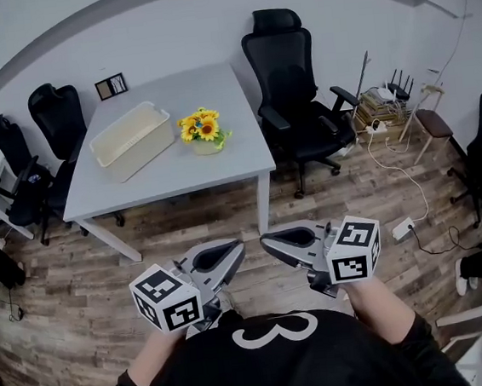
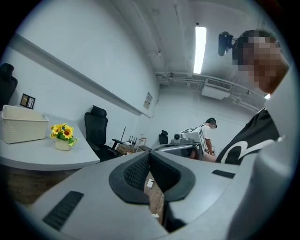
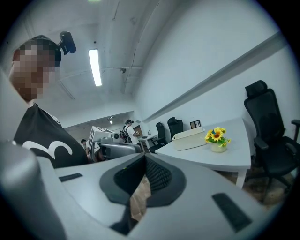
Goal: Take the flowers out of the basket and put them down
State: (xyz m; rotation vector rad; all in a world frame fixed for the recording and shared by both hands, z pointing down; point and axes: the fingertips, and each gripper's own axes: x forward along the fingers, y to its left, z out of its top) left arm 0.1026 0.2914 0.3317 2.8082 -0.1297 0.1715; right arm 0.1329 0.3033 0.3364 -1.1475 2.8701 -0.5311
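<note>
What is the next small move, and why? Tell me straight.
Probably just hold: the flowers already stand on the table beside the basket, not in it, and the left gripper and right gripper hang shut and empty, well short of the table.

Bright, even indoor light throughout. In the head view I see only soft, short shadows under the table [image 1: 187, 163] and the black chair [image 1: 283, 63], with no glare on the grey tabletop. The flowers [image 1: 203, 128] read sharp and well coloured. In both gripper views a ceiling strip light [image 2: 200, 43] is blown out to white. Fisheye bending curves the wall [image 1: 164, 33] and the floor [image 1: 63, 292] boards. The gripper views darken to black at the corners, and I find the nearest grey foreground slightly soft.
</note>
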